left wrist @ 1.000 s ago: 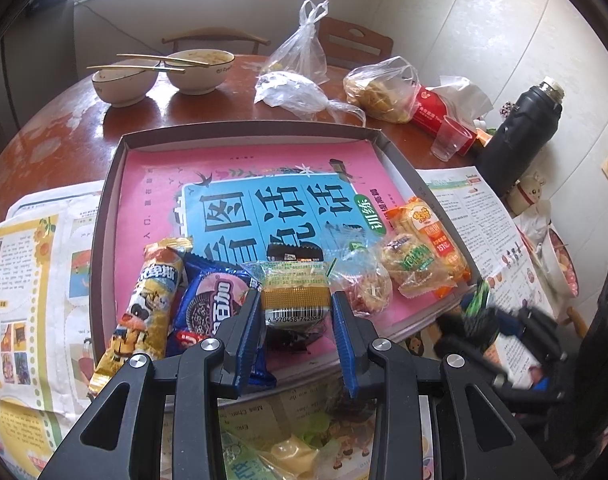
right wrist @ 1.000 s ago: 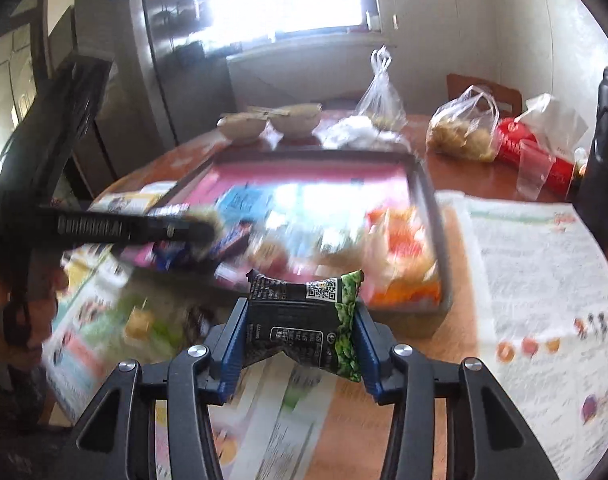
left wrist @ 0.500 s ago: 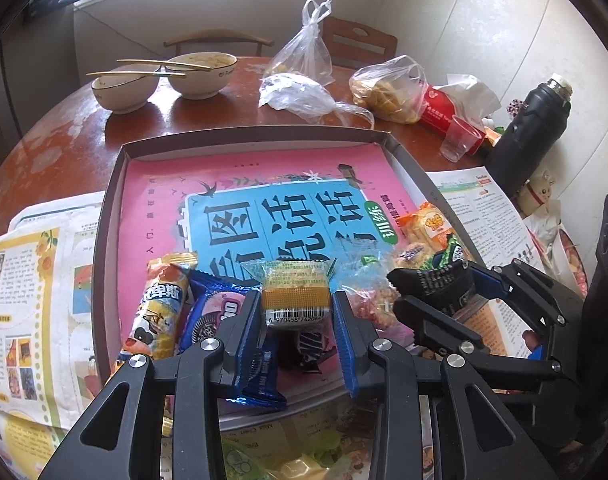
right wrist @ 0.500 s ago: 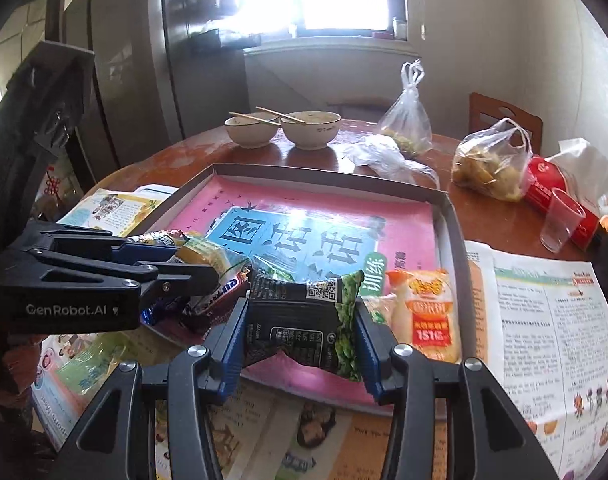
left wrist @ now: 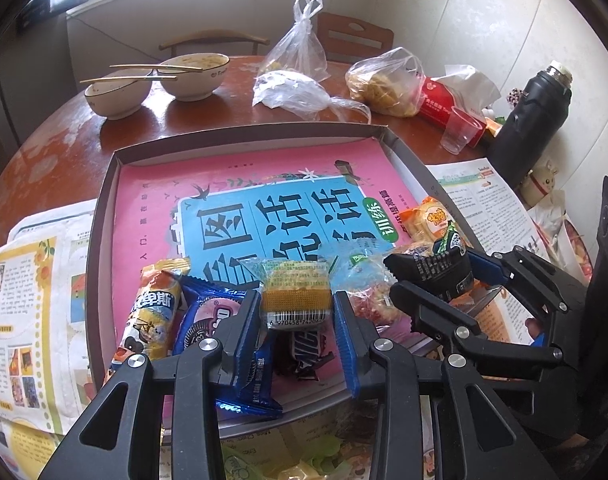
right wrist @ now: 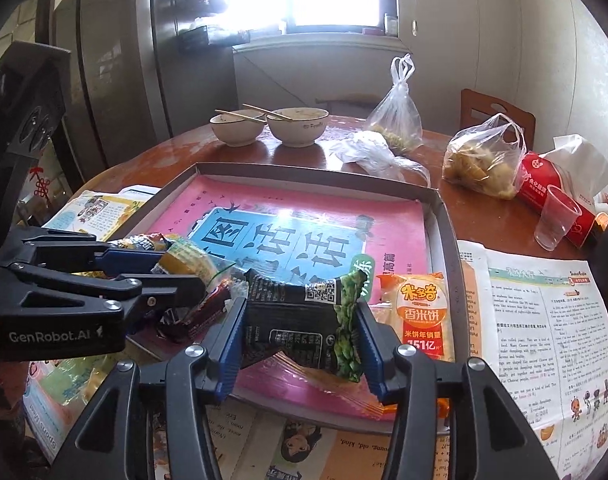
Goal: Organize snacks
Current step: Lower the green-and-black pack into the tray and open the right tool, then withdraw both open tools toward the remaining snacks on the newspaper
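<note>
A shallow grey box tray (left wrist: 104,200) with a pink and blue book in it holds a row of snacks along its near edge. My left gripper (left wrist: 298,316) is shut on a yellow wrapped cake (left wrist: 296,294) above a dark chocolate bar (left wrist: 304,344). My right gripper (right wrist: 300,332) is shut on a black and green snack packet (right wrist: 300,320) over the tray's near right part; it also shows in the left wrist view (left wrist: 443,272). An orange rice cracker pack (right wrist: 421,316) lies in the tray beside it.
Newspapers (left wrist: 24,300) lie around the tray (right wrist: 443,208). Behind it stand two bowls with chopsticks (left wrist: 160,80), plastic bags of food (left wrist: 383,80), a clear cup (left wrist: 461,130) and a black flask (left wrist: 531,120). A blue cookie pack (left wrist: 208,320) and an orange stick pack (left wrist: 152,312) lie in the tray.
My right gripper has carried the black and green packet from over the newspaper to above the tray's near right part. My left gripper has lifted the yellow cake slightly.
</note>
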`<state>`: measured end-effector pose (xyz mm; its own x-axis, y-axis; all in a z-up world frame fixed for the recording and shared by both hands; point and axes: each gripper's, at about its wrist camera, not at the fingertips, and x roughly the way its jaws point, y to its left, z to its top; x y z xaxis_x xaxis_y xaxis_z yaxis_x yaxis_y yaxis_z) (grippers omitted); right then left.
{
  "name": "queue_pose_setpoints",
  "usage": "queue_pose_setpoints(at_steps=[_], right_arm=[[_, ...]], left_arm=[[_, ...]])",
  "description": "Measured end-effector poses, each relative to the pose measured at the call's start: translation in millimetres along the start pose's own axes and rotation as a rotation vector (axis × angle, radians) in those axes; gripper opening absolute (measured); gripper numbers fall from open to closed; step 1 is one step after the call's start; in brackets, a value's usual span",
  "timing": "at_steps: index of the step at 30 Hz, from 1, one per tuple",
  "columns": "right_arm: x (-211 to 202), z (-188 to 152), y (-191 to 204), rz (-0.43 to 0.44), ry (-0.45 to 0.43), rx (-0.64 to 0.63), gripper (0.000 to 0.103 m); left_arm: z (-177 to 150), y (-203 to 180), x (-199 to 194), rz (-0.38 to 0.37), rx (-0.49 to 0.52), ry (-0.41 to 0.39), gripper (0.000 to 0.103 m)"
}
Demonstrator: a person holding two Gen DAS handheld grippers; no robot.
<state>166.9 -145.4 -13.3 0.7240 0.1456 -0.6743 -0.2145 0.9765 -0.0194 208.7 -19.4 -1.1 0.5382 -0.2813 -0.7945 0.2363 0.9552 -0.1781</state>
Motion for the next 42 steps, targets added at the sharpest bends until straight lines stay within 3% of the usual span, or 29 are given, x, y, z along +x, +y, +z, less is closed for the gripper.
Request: queue_pose_setpoints(at_steps=[17,42], right_arm=[[-5.2,-4.0,-3.8,-0.001,0.007,0.026,0.056],[-24.1,-6.9,-5.6,0.003,-0.027,0.042,0.067]], left_arm=[[-0.9,-2.2,0.9,0.006,0.008,0.009,0.043],[-5.1,2.4,-20.1,0.015,-0.004,-0.026,0.063]])
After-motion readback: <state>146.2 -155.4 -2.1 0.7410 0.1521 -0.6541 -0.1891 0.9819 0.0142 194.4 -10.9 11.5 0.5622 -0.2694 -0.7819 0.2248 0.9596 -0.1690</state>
